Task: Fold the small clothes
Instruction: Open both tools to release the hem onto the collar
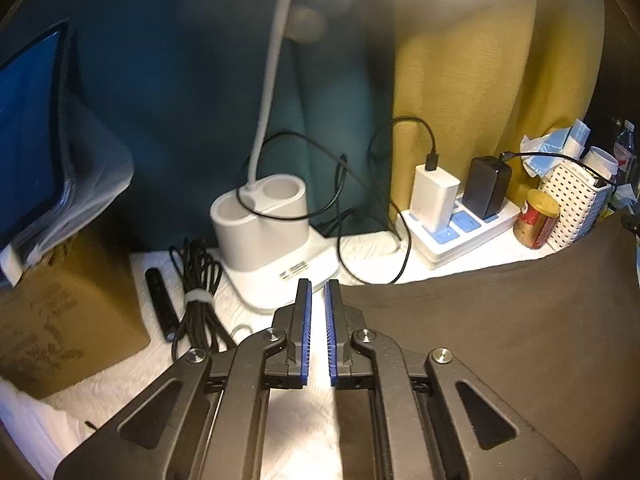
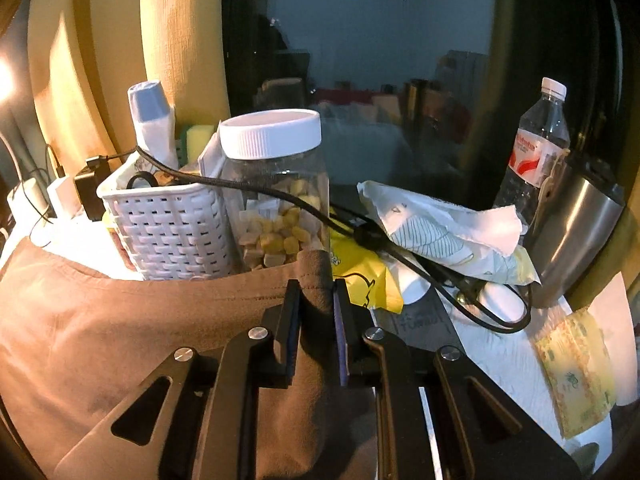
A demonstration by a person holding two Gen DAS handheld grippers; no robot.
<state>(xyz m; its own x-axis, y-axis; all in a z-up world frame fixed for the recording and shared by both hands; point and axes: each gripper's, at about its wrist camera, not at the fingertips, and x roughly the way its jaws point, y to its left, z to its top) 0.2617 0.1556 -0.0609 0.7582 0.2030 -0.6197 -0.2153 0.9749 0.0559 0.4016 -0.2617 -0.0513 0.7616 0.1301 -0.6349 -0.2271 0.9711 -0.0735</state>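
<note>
The left gripper (image 1: 317,286) hangs over the white towel-like table cover (image 1: 360,254) with its 2 blue-padded jaws drawn nearly together, a thin gap between them and nothing caught in it; it is clenched on empty air. Just to its right lies the brown garment (image 1: 500,320), spread across the cover, its upper edge running toward the white power strip (image 1: 460,236) and the gold tin (image 1: 536,220). Ahead of the left gripper stands the white lamp base (image 1: 272,236), with a bundled black cable (image 1: 198,300) beside it. In the right wrist view the same garment (image 2: 120,320) fills the lower left, and a folded corner of it rises between the jaws of the right gripper (image 2: 317,286). The jaws stand a little apart with the cloth between them; whether the pads press on the fabric I cannot tell. Behind that corner sit a white woven basket (image 2: 172,224) and a clear jar with a white lid (image 2: 276,184); a plastic water bottle (image 2: 540,140) stands farther right.
</note>
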